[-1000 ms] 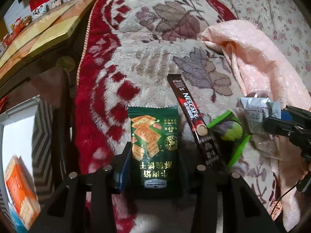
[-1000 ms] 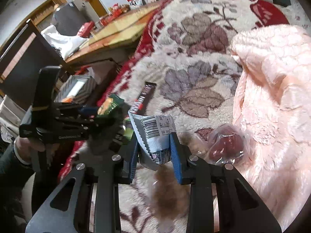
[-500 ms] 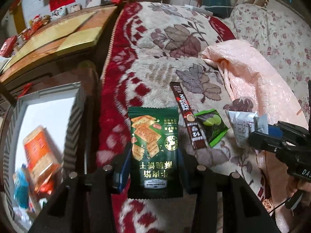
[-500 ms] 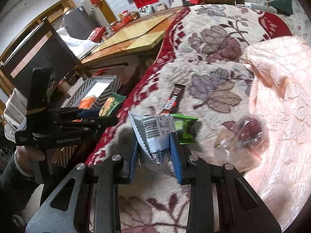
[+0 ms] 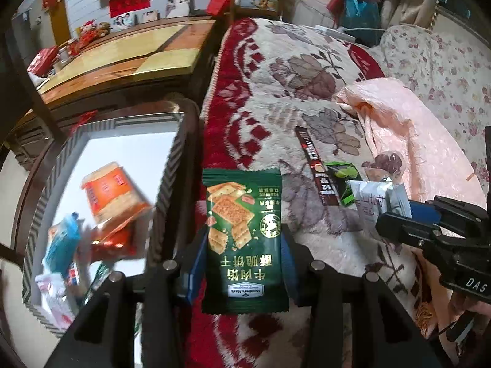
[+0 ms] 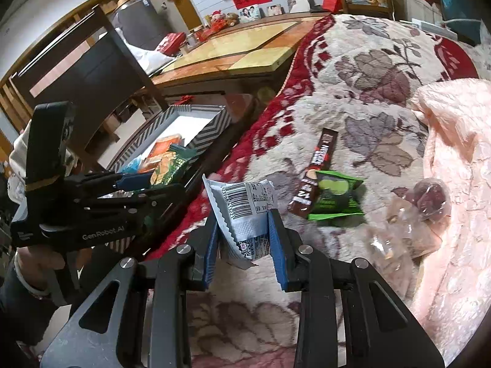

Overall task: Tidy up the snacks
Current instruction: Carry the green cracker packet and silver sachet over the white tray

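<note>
2 grippers, 1 box, 5 loose snack packets; box contents blurred, uncountable.

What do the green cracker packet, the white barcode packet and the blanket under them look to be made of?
Green cracker packet: likely printed plastic film, smooth and slightly glossy, with crimped ends. White barcode packet: thin film or foil laminate, judging by its zigzag edge and creases; which one is unclear. Blanket: plush fleece-like fabric, matte with fuzzy pile.
</note>
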